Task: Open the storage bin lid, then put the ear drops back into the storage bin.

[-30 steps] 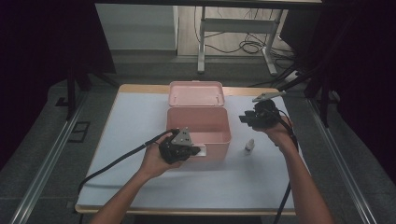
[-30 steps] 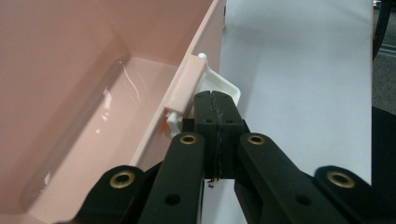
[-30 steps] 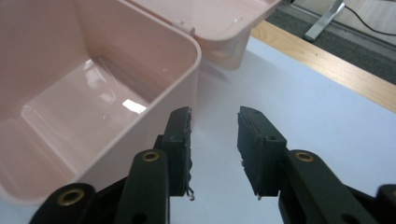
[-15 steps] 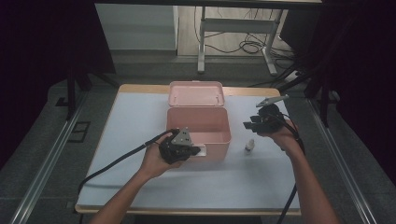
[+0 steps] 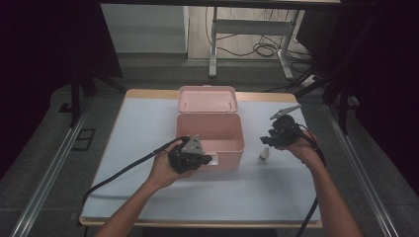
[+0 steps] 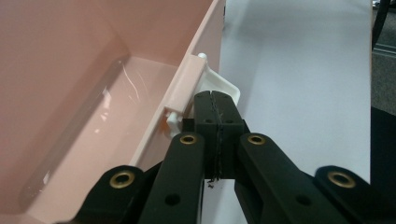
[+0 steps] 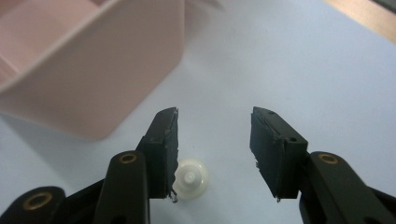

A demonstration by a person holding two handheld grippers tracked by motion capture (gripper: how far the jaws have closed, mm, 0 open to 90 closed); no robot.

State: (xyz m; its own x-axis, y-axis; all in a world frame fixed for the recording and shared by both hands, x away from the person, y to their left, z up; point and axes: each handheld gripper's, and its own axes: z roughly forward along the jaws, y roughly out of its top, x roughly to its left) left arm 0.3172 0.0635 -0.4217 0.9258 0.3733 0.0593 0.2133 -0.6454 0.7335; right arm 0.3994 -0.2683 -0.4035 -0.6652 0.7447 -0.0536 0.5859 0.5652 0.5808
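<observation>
An open pink box (image 5: 210, 133) stands mid-table, its lid (image 5: 207, 98) tipped back. My left gripper (image 5: 207, 159) is at the box's front wall. In the left gripper view its jaws (image 6: 215, 95) are shut together, tips against the white latch (image 6: 229, 86); whether they pinch it I cannot tell. Right of the box my right gripper (image 5: 272, 142) hangs over a small round white piece (image 5: 265, 154) on the table. Its jaws (image 7: 215, 114) have just been opening and stand open. The white piece (image 7: 190, 179) lies below, beside the left finger (image 7: 163, 149), not pressed.
A pale blue mat (image 5: 148, 123) covers the table, with a wooden edge (image 5: 148, 93) at the back. Cables trail from both grippers toward the near edge. Metal rails (image 5: 44, 173) run along the left side, and a stand with cables (image 5: 247, 29) is beyond the table.
The right gripper's jaws have spread wider and that hand has shifted slightly toward the near edge, above the white piece. The left hand and the box have not moved.
</observation>
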